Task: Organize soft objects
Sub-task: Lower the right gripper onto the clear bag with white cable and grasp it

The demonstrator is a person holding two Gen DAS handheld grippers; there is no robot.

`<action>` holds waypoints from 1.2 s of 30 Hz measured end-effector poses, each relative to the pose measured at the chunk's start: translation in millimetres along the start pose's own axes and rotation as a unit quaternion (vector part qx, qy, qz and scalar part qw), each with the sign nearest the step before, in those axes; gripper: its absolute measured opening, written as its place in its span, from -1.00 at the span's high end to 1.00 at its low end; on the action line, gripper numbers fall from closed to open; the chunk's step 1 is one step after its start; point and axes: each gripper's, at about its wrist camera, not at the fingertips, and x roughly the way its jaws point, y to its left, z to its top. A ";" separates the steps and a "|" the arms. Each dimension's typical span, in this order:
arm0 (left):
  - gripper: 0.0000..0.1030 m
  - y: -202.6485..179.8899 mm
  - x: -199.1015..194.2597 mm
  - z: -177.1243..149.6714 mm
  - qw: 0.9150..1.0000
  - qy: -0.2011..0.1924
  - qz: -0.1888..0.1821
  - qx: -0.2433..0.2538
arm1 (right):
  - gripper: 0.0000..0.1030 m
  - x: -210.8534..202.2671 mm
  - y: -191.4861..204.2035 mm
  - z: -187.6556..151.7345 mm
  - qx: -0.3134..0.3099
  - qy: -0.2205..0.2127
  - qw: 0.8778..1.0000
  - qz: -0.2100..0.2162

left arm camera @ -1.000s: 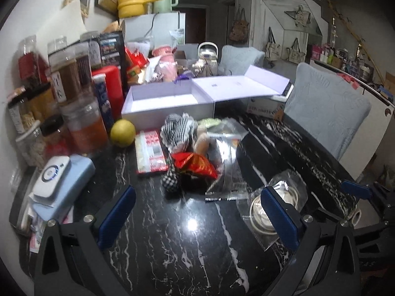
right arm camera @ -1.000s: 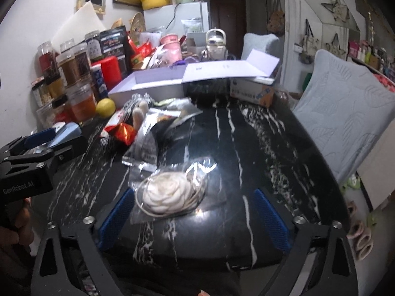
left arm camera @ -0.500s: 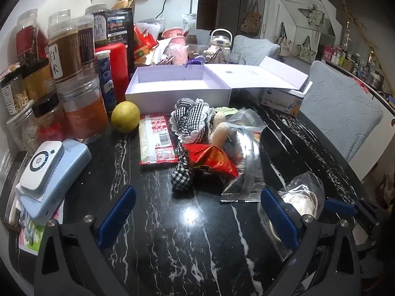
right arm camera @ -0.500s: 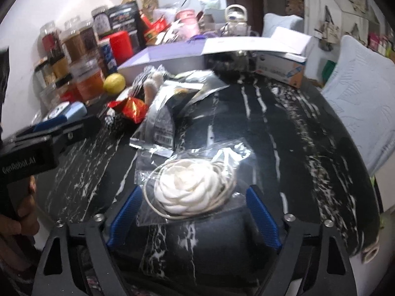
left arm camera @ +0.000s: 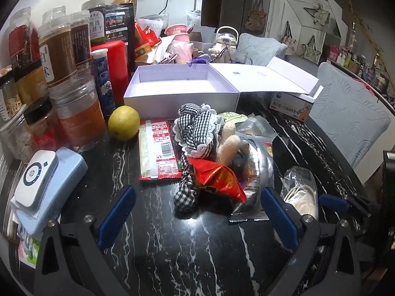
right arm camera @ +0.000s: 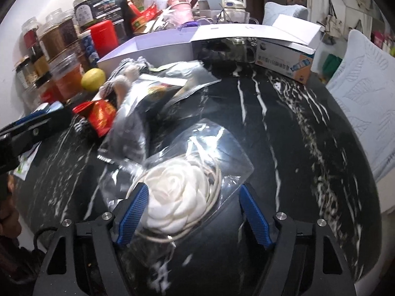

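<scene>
A clear bag with a white fabric flower lies on the black marble table. My right gripper is open, its blue fingers on either side of the bag. The bag also shows in the left wrist view. My left gripper is open and empty, just short of a pile: a black-and-white checked cloth, a cream plush toy, a red foil packet and a silver pouch. An open, empty white box stands behind the pile.
Jars and tins crowd the left edge, with a lemon, a red flat packet and a light blue device. A mask box sits at the back right. A cushioned chair stands beside the table.
My right gripper has moved forward until its fingers flank the bagged flower. My left gripper has moved closer to the pile of soft things.
</scene>
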 end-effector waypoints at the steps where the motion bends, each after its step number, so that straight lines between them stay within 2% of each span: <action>1: -1.00 0.3 3.2 1.0 1.000 0.003 0.000 0.000 | -0.49 2.0 -2.6 3.5 -0.004 0.001 1.000 -0.003; 6: -1.00 2.8 14.9 5.5 1.000 0.014 -0.011 -0.008 | -0.49 6.3 -8.3 15.0 -0.016 -0.003 0.999 -0.038; 12: -1.00 3.0 19.1 8.9 1.000 0.013 -0.014 -0.004 | -0.51 4.7 -11.9 19.1 0.006 -0.003 1.000 -0.024; 13: -1.00 3.5 18.8 8.9 1.000 0.012 -0.014 -0.004 | -0.53 3.6 -10.7 19.0 0.008 -0.004 1.000 -0.015; 15: -1.00 5.2 18.3 8.5 1.000 0.010 -0.013 -0.004 | -0.80 3.3 -5.8 19.4 0.011 -0.006 1.000 0.011; 16: -1.00 6.0 18.5 8.3 1.000 0.011 -0.013 -0.004 | -0.86 4.1 -3.9 19.7 0.012 -0.005 1.000 0.015; 18: -1.00 8.1 19.3 7.7 1.000 0.012 -0.012 -0.004 | -0.89 8.9 2.7 21.4 0.008 -0.002 1.000 0.016; 24: -1.00 11.9 20.7 7.0 1.000 0.015 -0.007 -0.009 | -0.88 26.6 12.5 25.6 -0.009 0.010 1.000 -0.017; 25: -1.00 11.6 20.3 7.3 1.000 0.013 -0.007 -0.009 | -0.86 27.4 12.6 25.7 -0.014 0.011 1.000 -0.022; 28: -1.00 7.5 20.4 8.7 1.000 0.012 -0.010 -0.004 | -0.60 25.2 12.6 24.0 -0.028 0.004 0.999 -0.031; 30: -1.00 3.7 20.3 10.0 1.000 0.009 -0.018 -0.001 | -0.32 21.6 9.0 23.4 -0.029 0.002 0.999 -0.028; 36: -1.00 -18.7 21.5 15.8 0.999 0.001 -0.044 0.021 | -0.01 8.1 -7.3 19.4 -0.016 -0.003 1.000 -0.009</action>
